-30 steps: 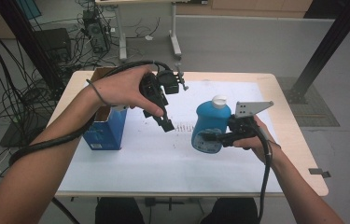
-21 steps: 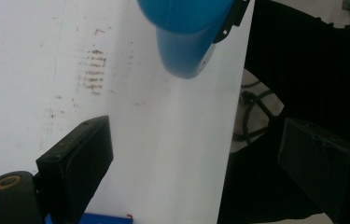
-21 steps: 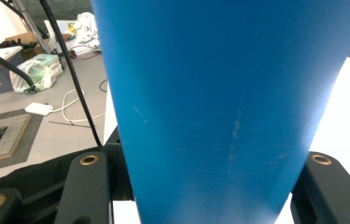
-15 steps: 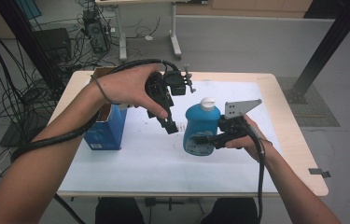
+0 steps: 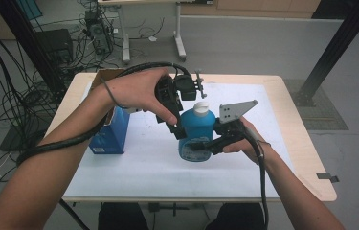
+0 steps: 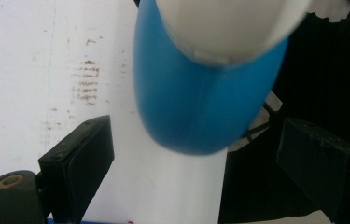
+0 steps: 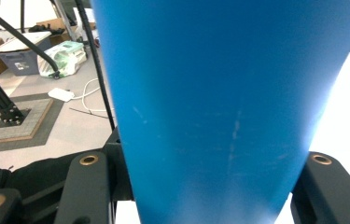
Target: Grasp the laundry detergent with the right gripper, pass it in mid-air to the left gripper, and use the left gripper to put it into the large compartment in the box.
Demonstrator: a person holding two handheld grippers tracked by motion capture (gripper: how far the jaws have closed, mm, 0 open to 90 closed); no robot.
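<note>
- Blue plastic, white-capped: the bottle (image 5: 197,132) is held upright above the white sheet (image 5: 134,163) on the table (image 5: 306,158), near its middle.
- The right gripper (image 5: 201,146) is clenched across the bottle's lower body, coming in from the right; in the right gripper view the blue wall (image 7: 228,107) sits tight between the two black jaws.
- The left gripper (image 5: 179,132) hangs just beside the bottle's upper left, pointing down, jaws spread apart.
- In the left gripper view the bottle's shoulder and white cap (image 6: 228,23) lie between the parted jaws, with a gap on each side and neither pad touching.
- A blue carton (image 5: 112,134) stands on the sheet to the left, under the left forearm, apart from the bottle.
- An open cardboard box (image 5: 107,76) sits behind the carton at the table's far-left edge.
</note>
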